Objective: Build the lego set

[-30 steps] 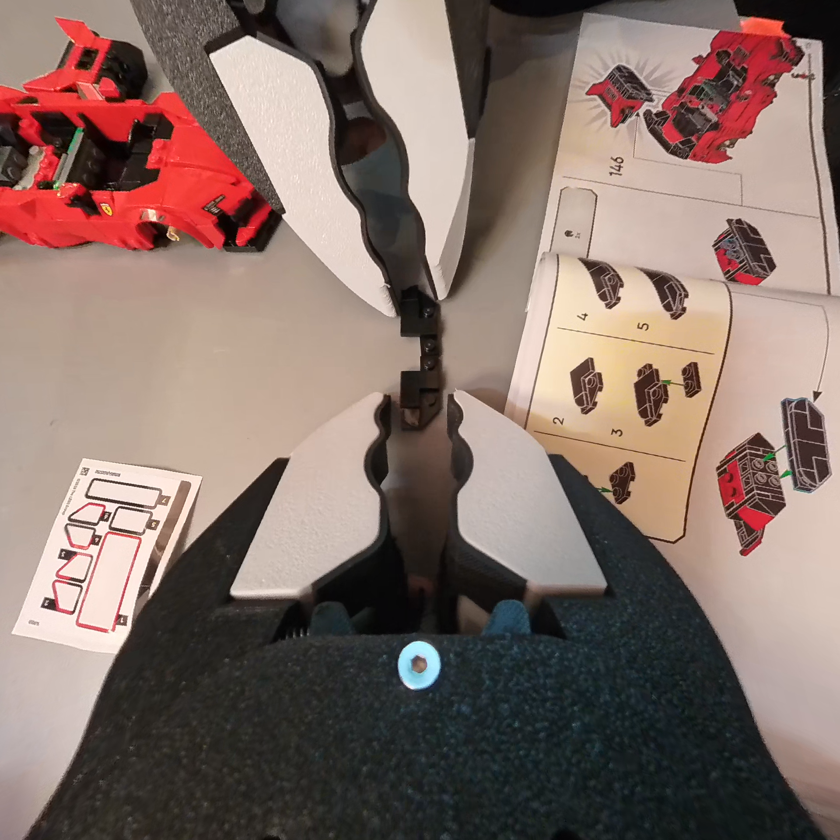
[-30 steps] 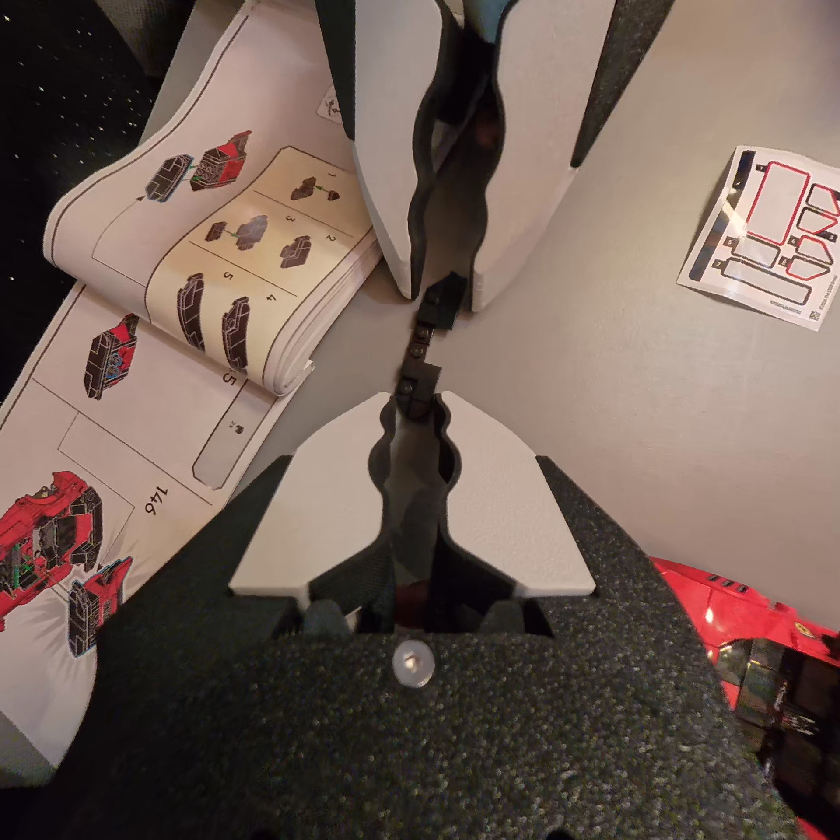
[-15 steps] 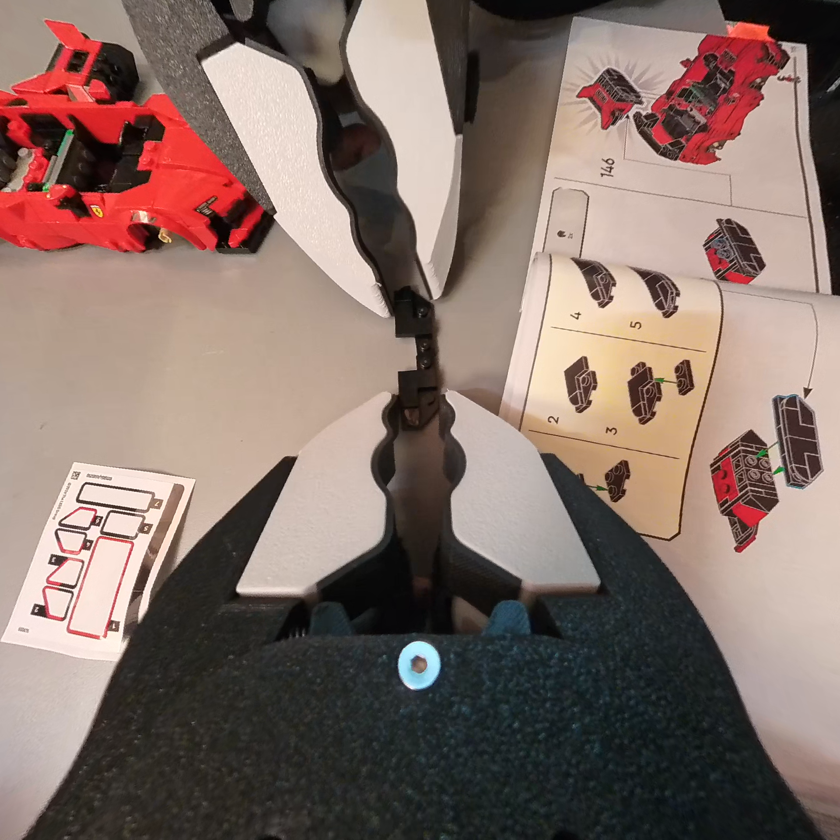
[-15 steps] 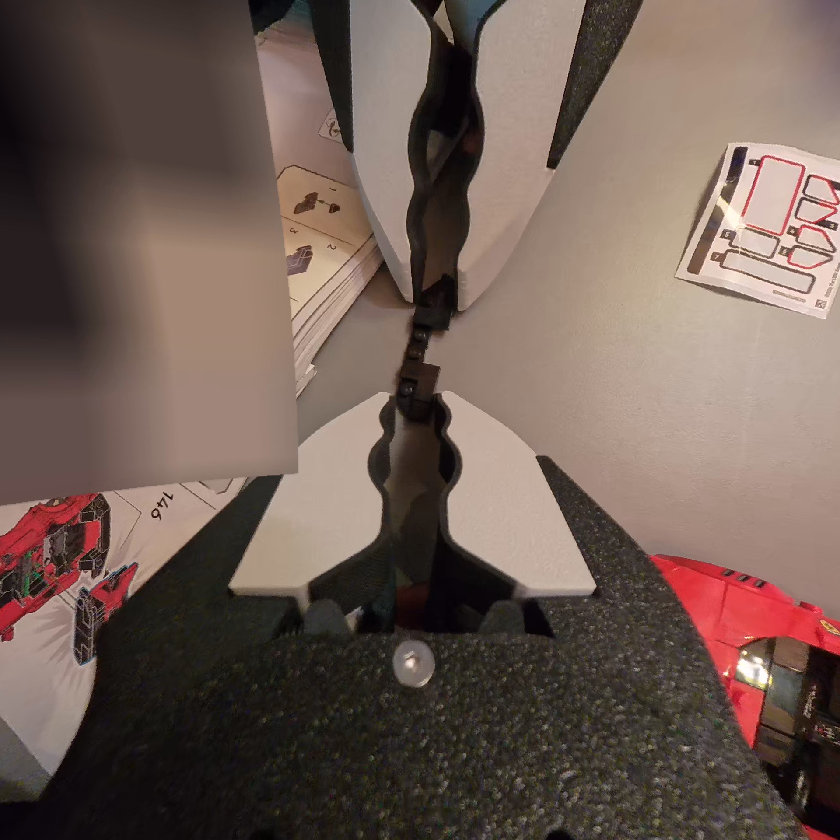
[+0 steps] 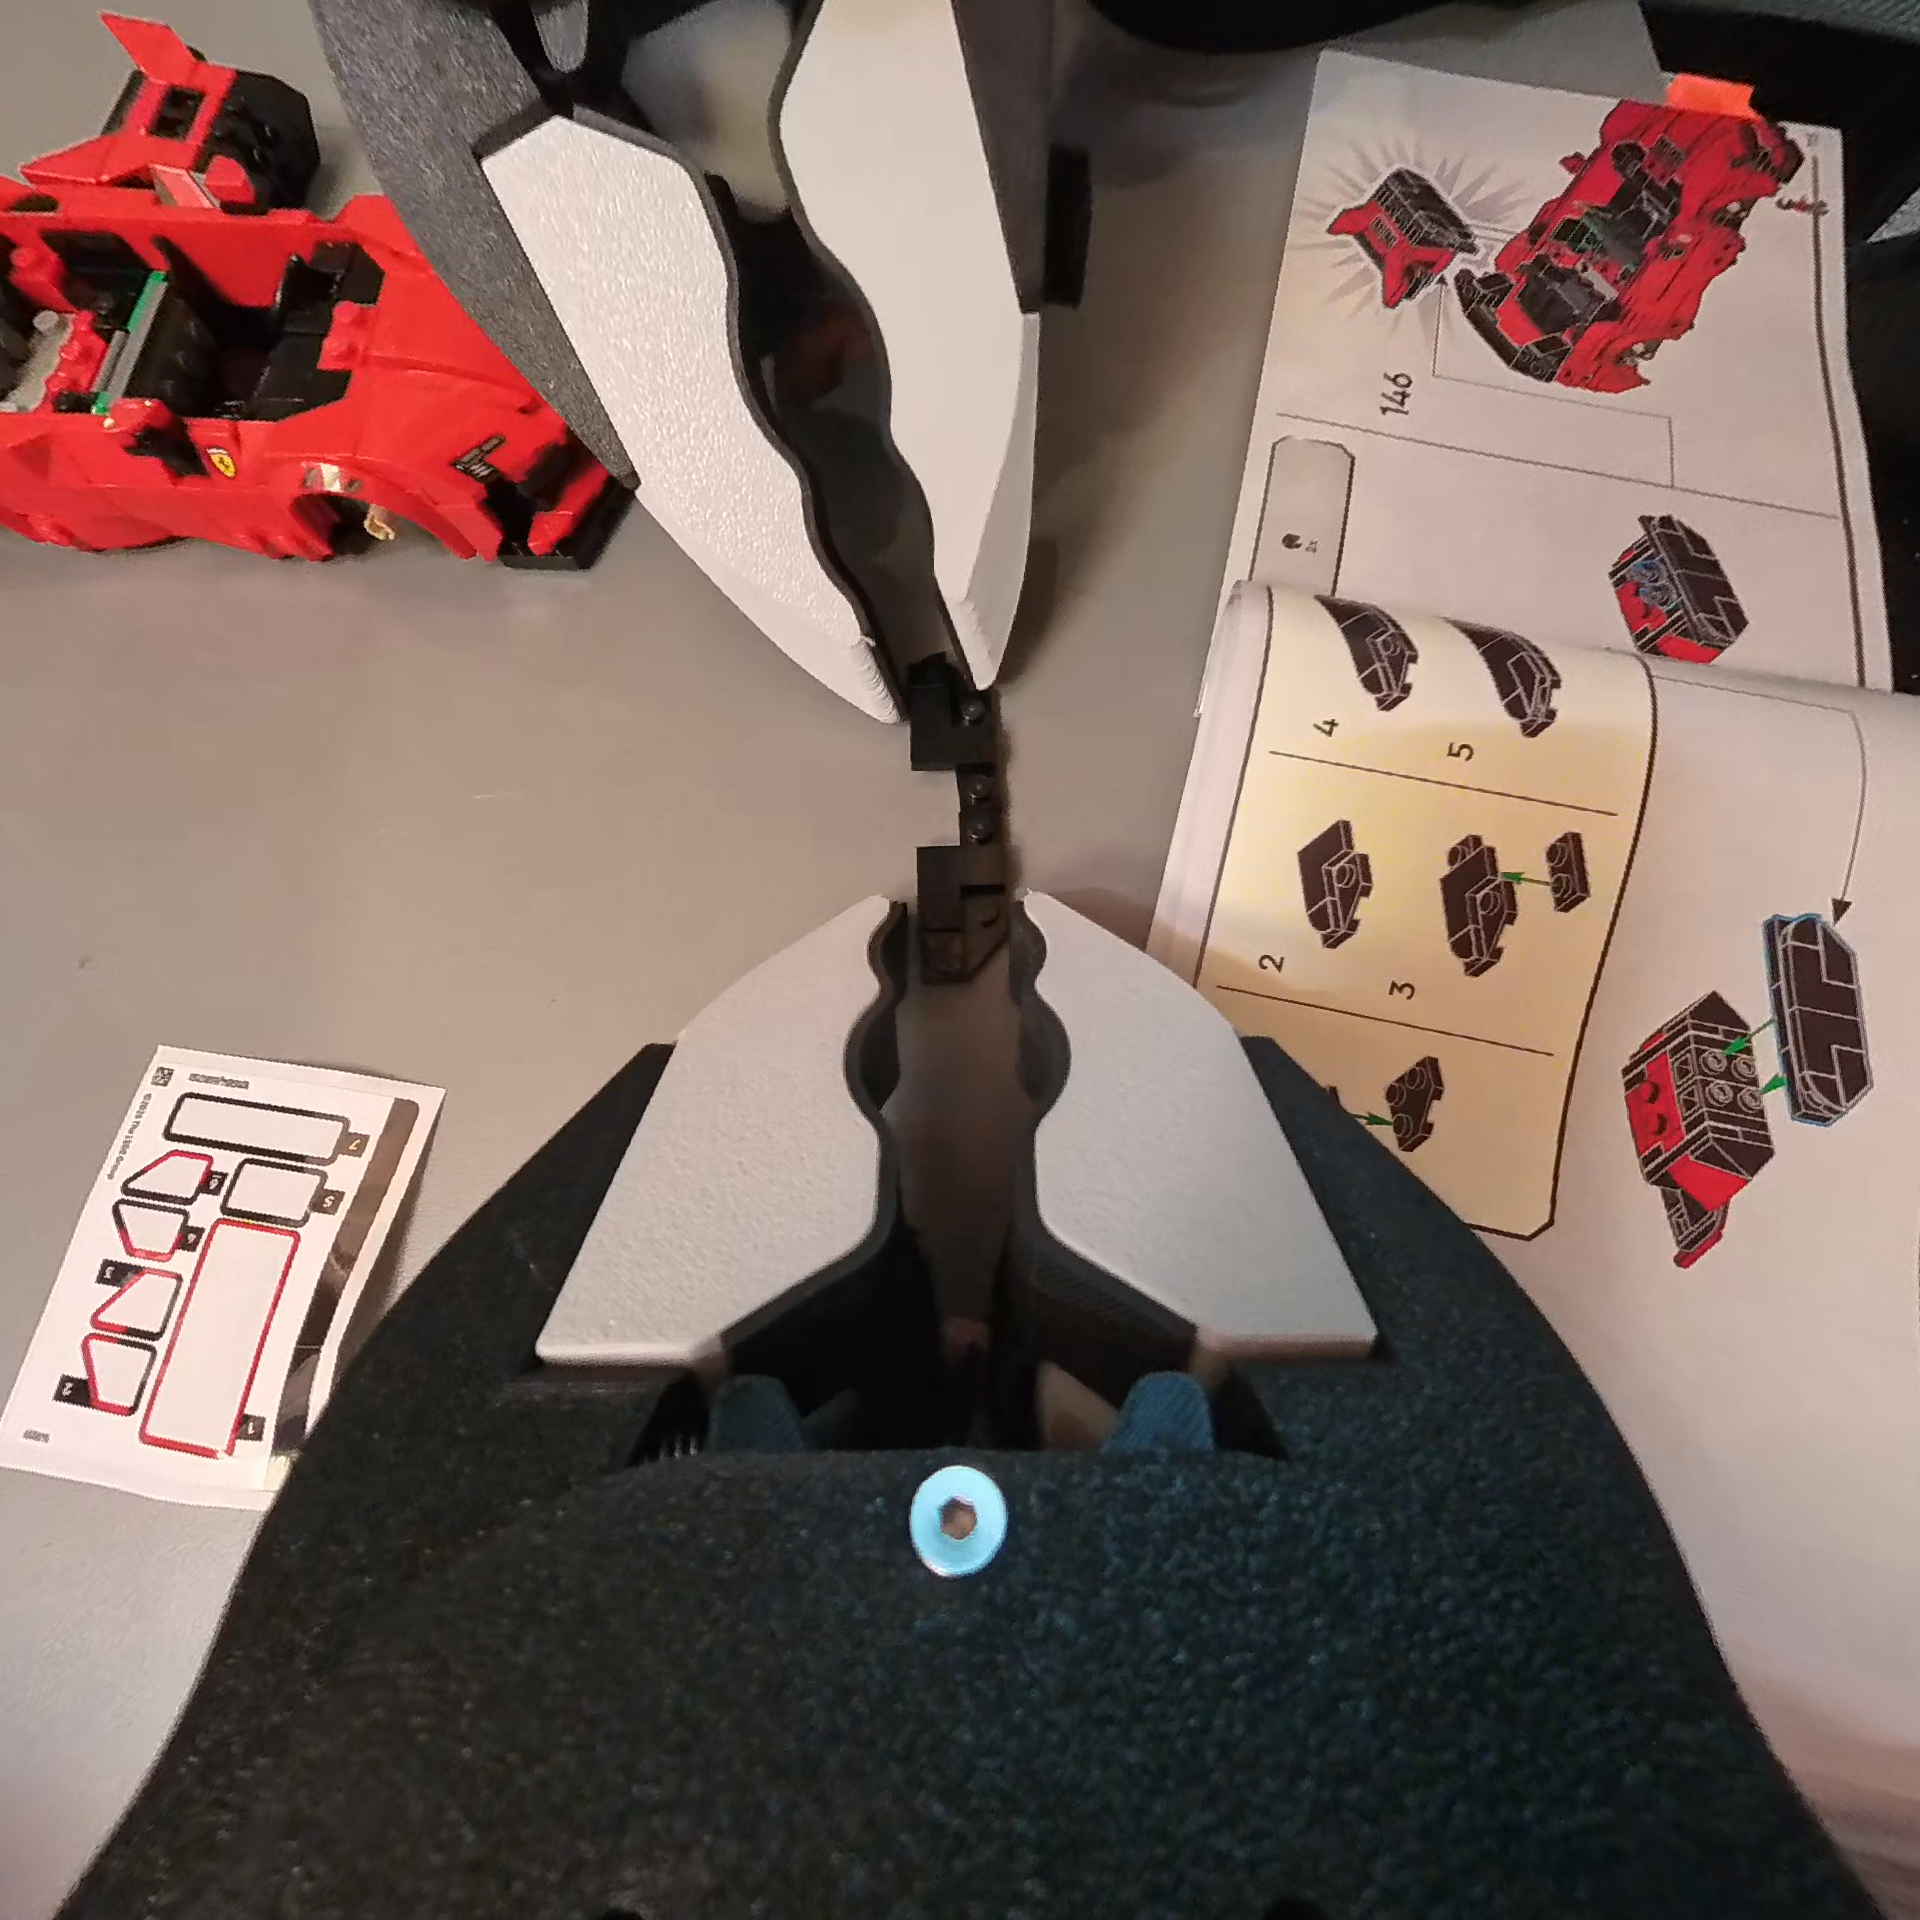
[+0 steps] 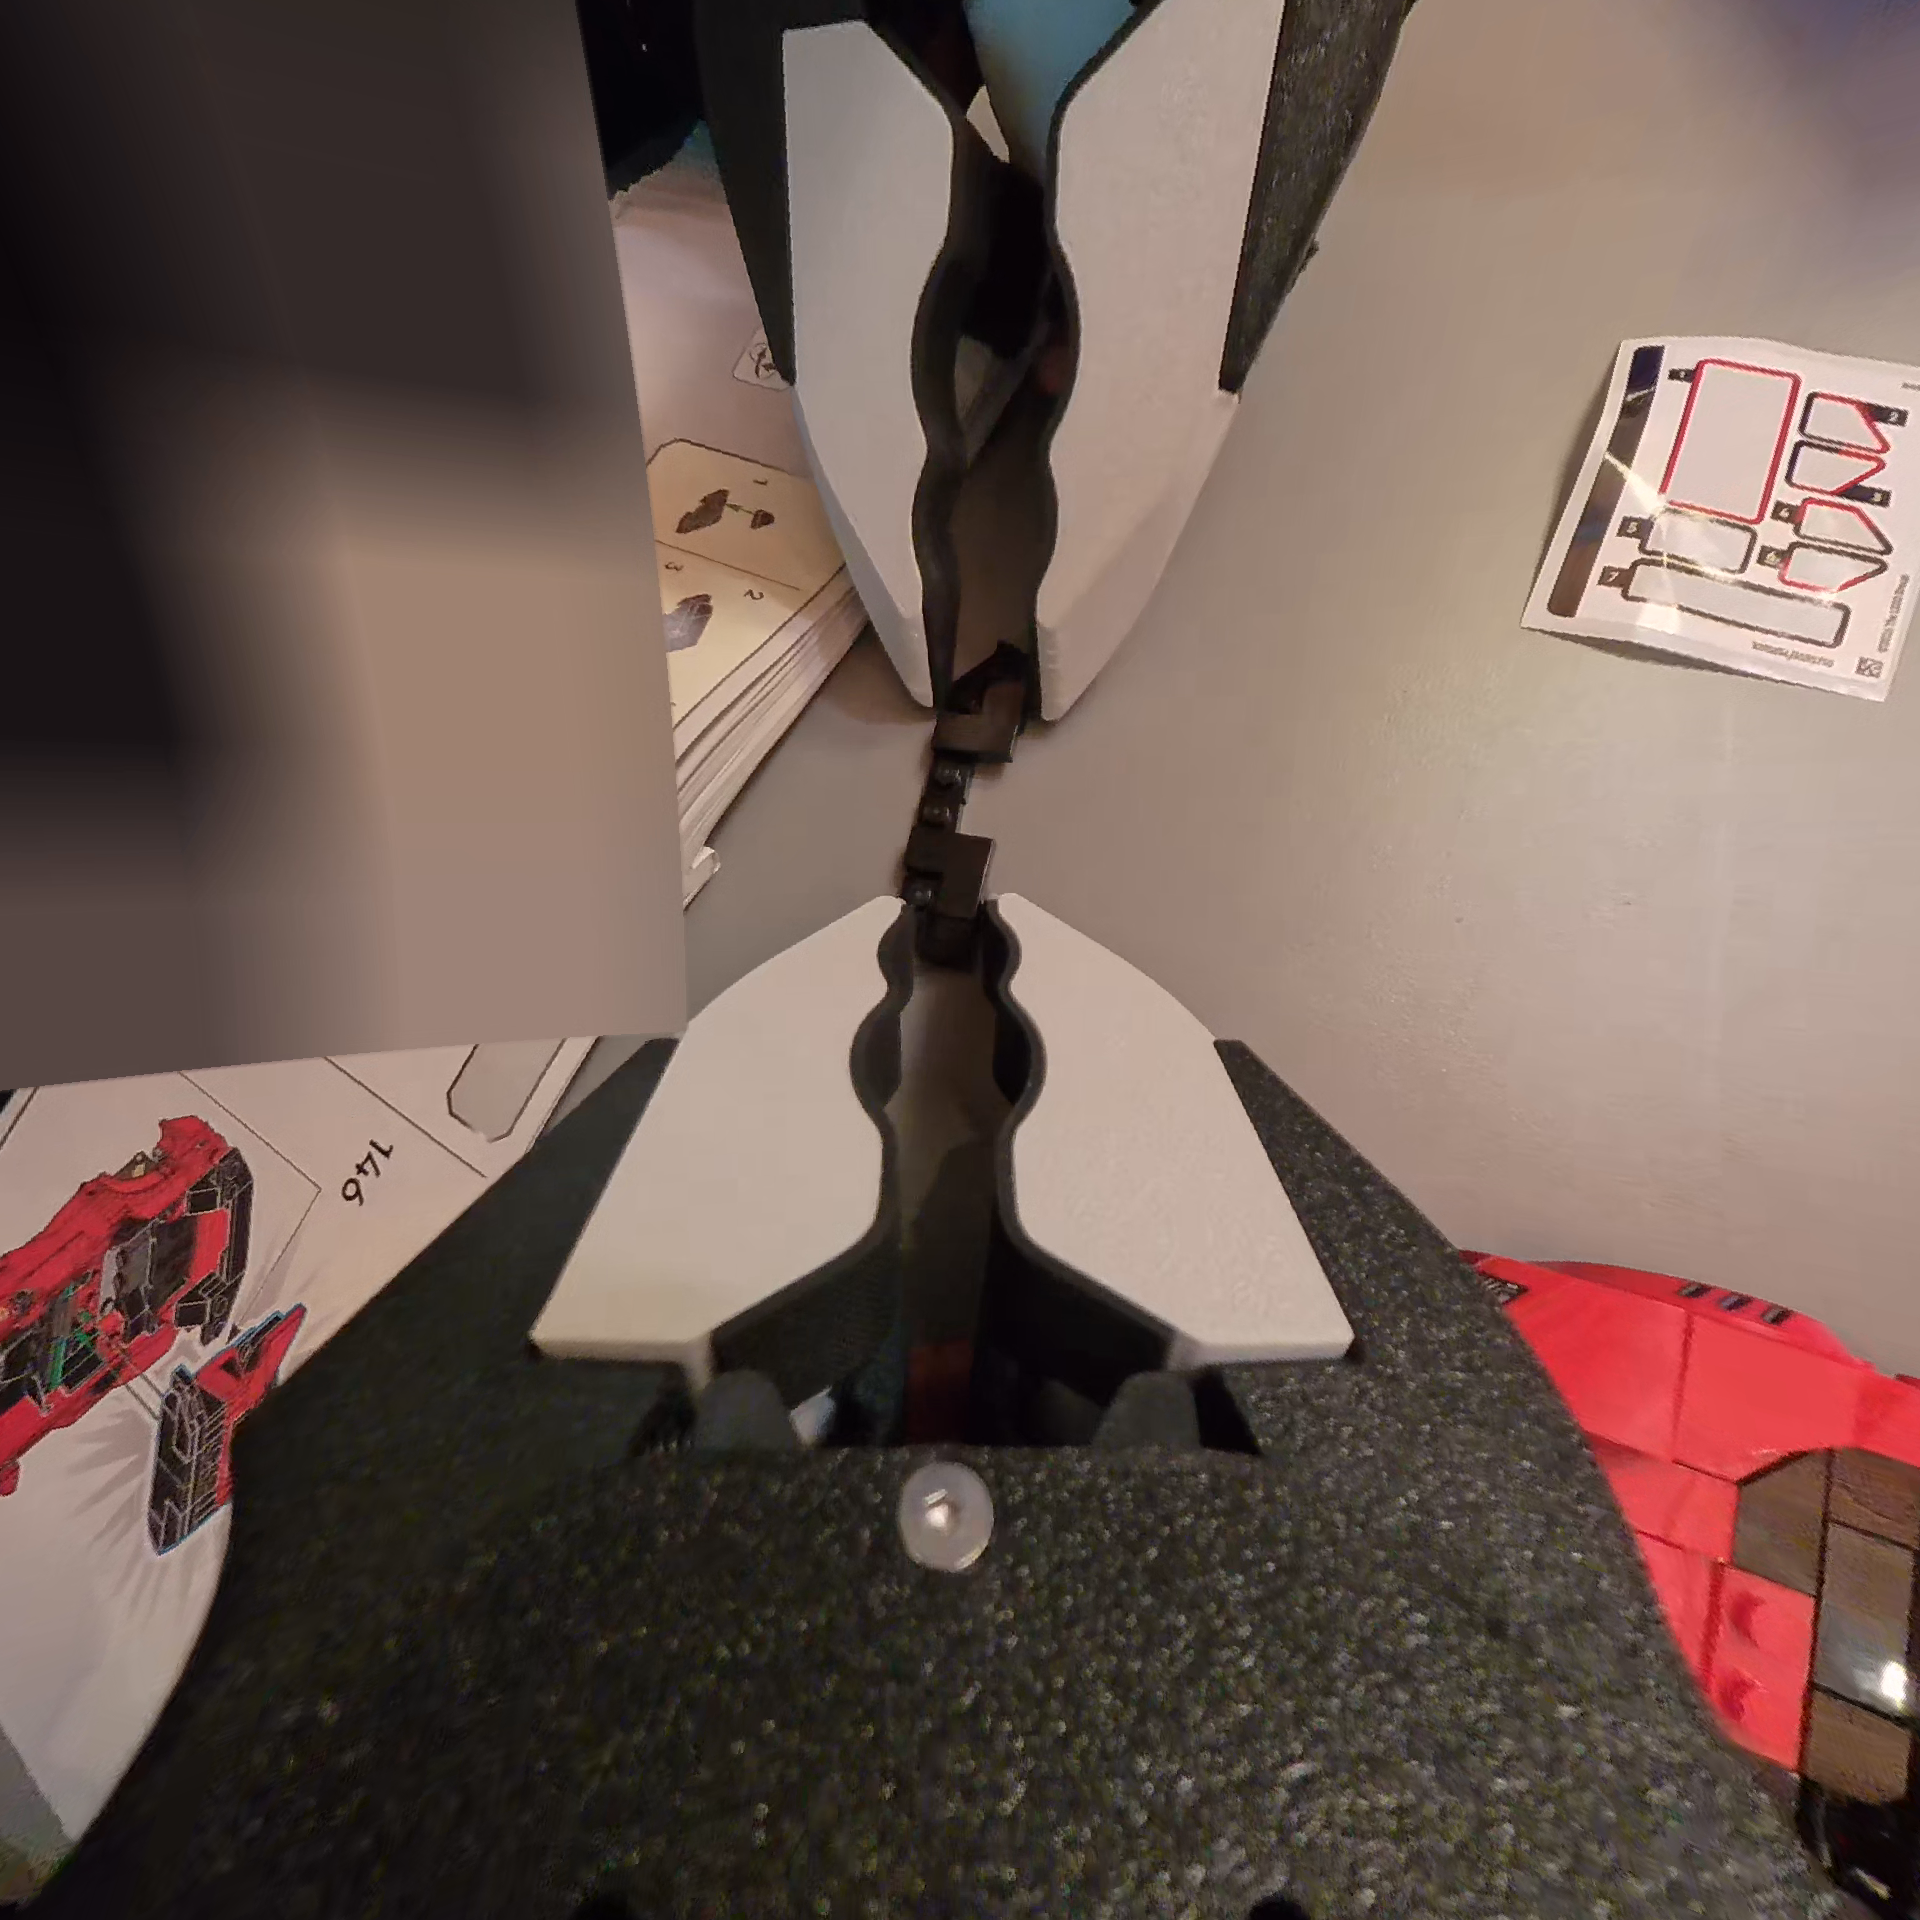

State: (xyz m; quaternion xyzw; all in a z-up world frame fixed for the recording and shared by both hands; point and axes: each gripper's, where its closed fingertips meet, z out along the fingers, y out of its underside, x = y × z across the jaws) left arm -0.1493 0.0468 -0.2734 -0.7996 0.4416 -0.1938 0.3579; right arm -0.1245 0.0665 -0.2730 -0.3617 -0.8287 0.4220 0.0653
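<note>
While held above the grey table (image 5: pixel 312 831), a small black Lego assembly (image 5: pixel 961 821) is pinched at opposite ends by the nearly closed left gripper (image 5: pixel 958 920) and right gripper (image 6: pixel 948 920).

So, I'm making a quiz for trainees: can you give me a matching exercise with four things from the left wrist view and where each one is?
1. red brick-built car
2. white sticker sheet
3. open paper instruction booklet
4. small black brick assembly

A. centre, between both grippers
B. upper left
C. right side
D. lower left

Pairs: 1-B, 2-D, 3-C, 4-A
</note>
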